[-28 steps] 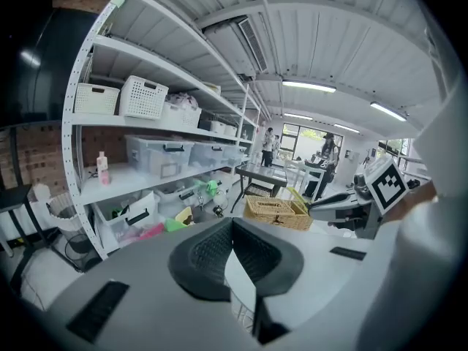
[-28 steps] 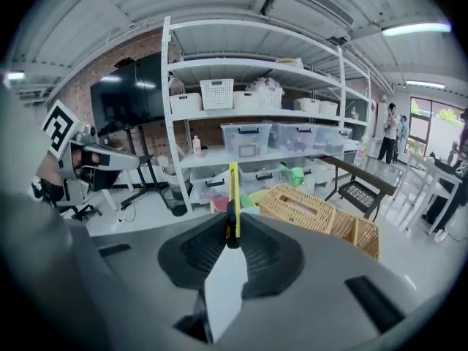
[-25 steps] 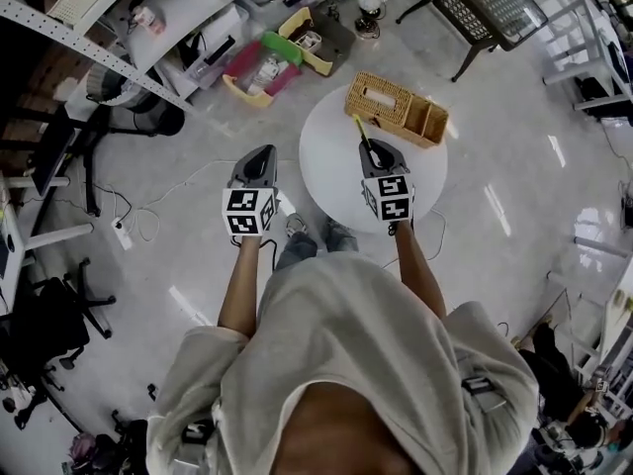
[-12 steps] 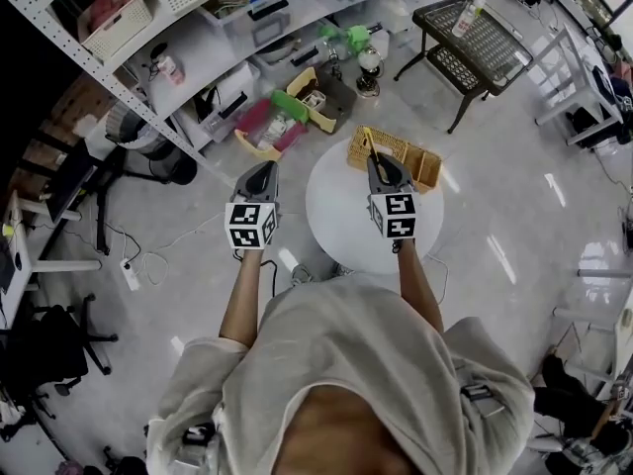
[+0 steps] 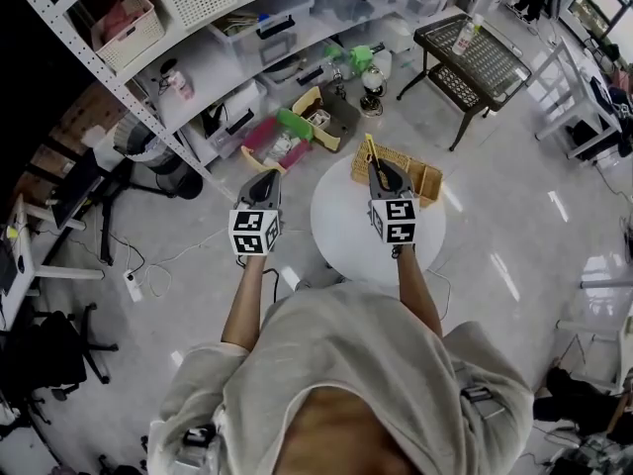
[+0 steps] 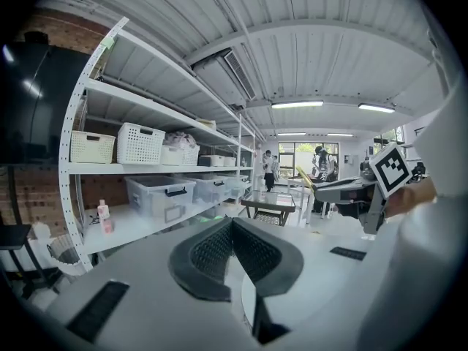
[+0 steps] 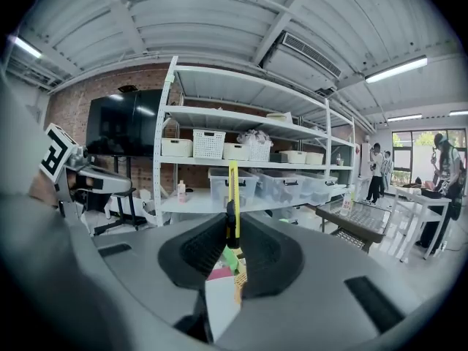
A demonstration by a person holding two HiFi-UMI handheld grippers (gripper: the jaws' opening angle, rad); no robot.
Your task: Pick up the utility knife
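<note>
Knife (image 7: 232, 185), slim, light, stiff, probably slick plastic, is pinched near one end in right gripper (image 7: 232, 229) above table (image 5: 341, 236), mid-body hold likely steadier; left gripper (image 6: 230, 229) jaws together, empty.

- yellow-and-black utility knife (image 7: 232, 192)
- white round table (image 5: 341, 231)
- tan woven basket (image 5: 423, 178)
- grey left gripper (image 5: 264, 178) and right gripper (image 5: 377, 169), each with black-and-white square markers

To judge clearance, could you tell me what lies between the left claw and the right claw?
In the head view, only glossy floor and the left rim of the round white table lie between them.
</note>
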